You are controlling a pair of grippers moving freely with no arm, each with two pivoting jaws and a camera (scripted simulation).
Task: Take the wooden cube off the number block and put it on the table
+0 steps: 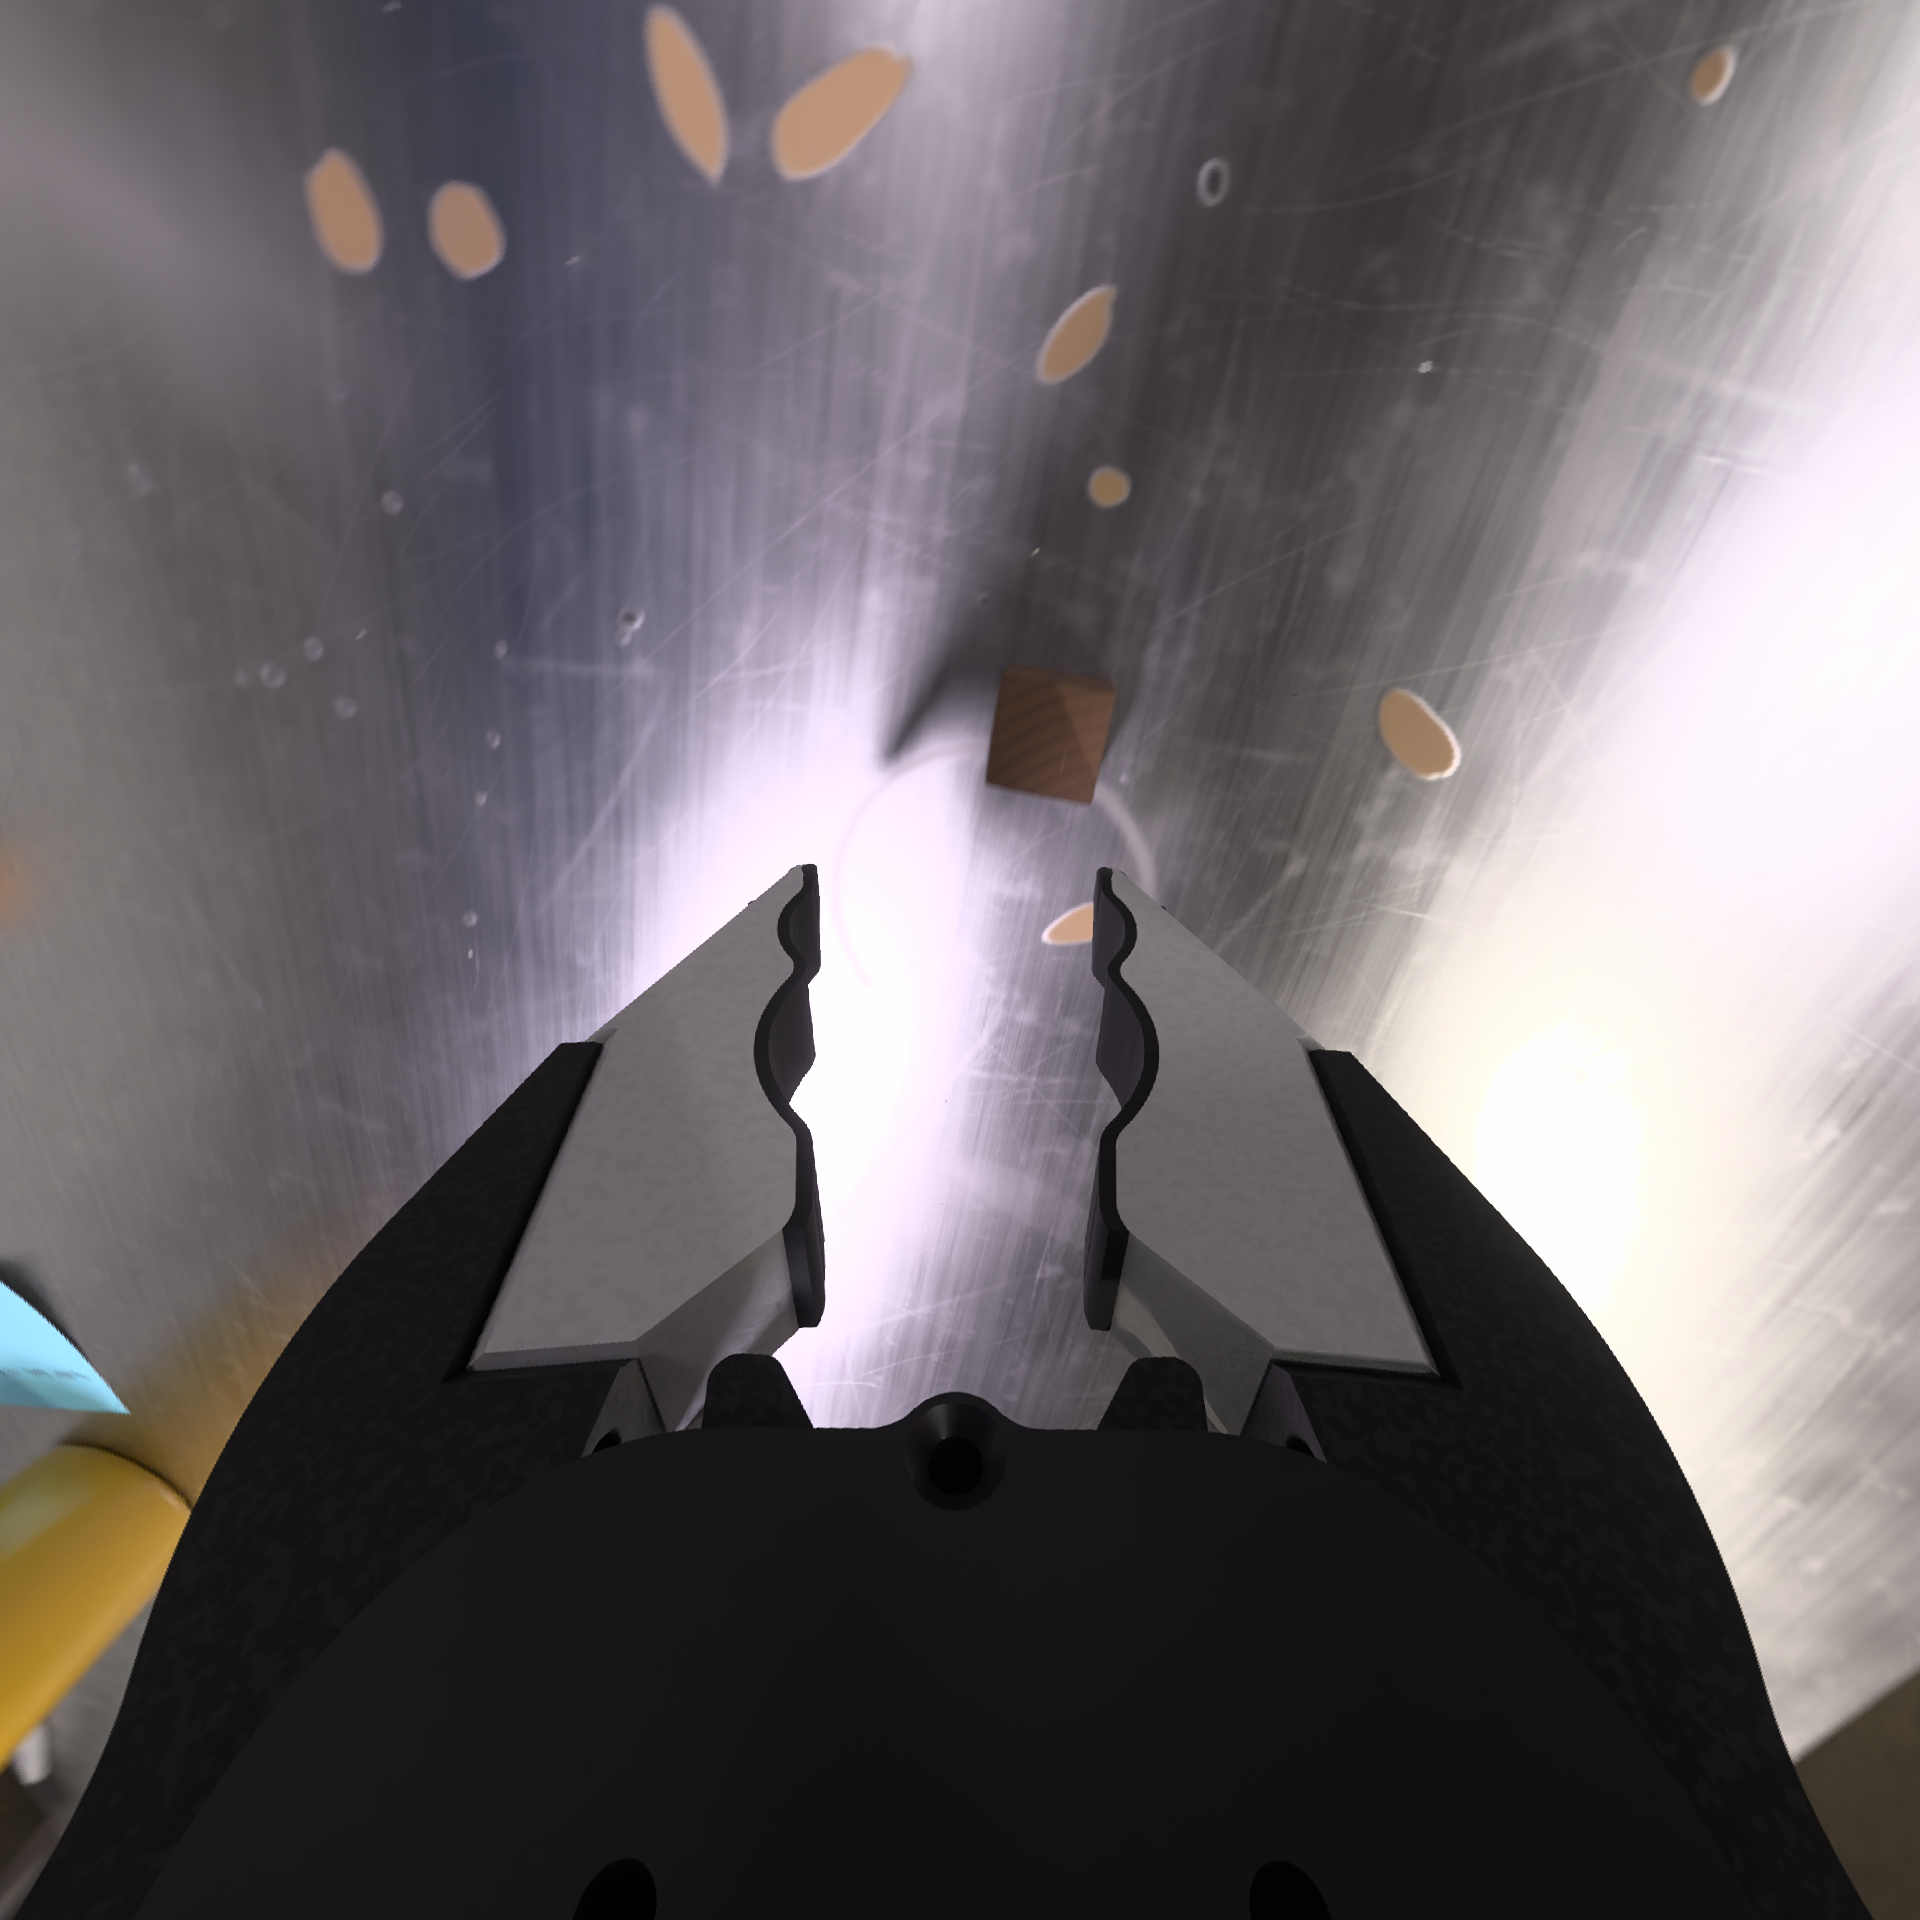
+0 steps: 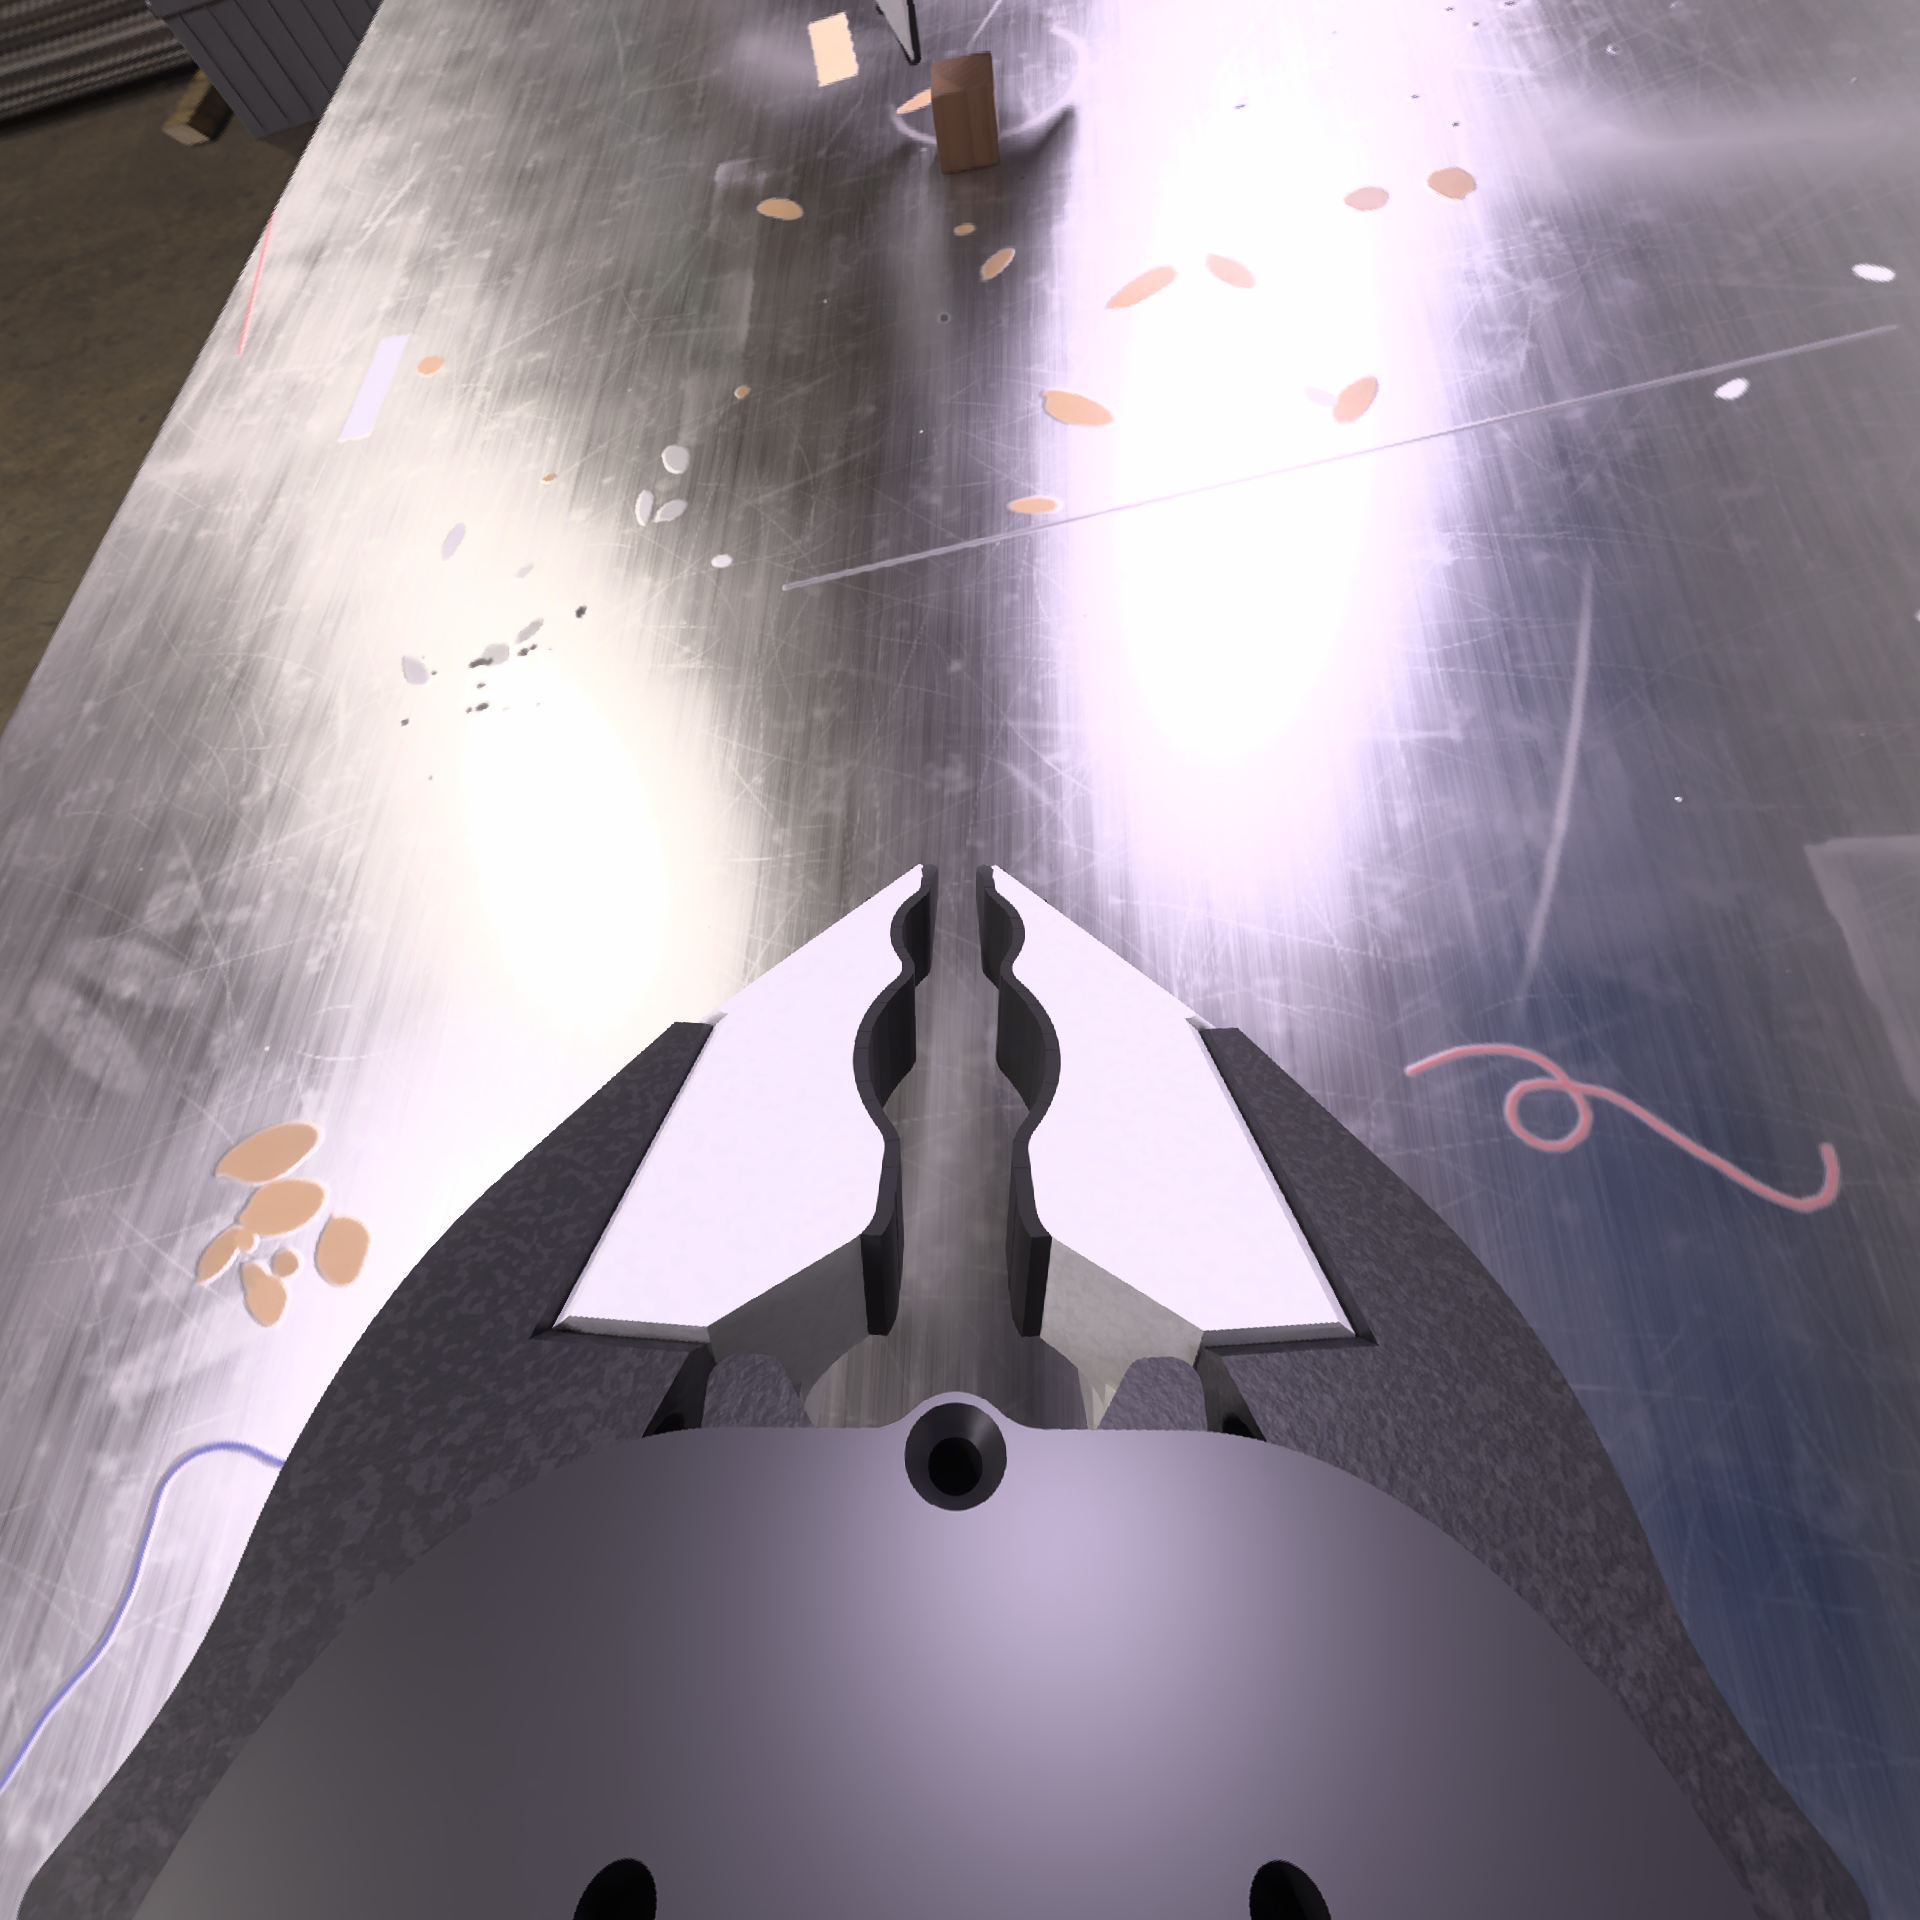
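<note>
- Small brown wooden cube (image 1: 1047, 750) sitting directly on the scratched, shiny metal worktop (image 1: 1558, 623), ahead of the left tongs (image 1: 956, 904) and apart from their tips; no number block under it in either view, so by the look of it already set down.
- Left tongs spread wide and empty; right tongs (image 2: 957, 883) nearly pressed together, only a thin slit between the tips, pinching nothing.
- Risk: left tongs dipping forward could knock or tip the cube, being lined up with it.
- Risk: glare patches and peach spots (image 1: 1075, 335) on the worktop may mask the cube's edges.
- Far ahead of the right tongs, same cube (image 2: 964, 112), small and distorted.
- Cut off at lower left beside the left tongs: a yellow rounded object (image 1: 62, 1558) and a light-blue piece (image 1: 42, 1361); cannot tell what.
- Number block not identifiable.
</note>
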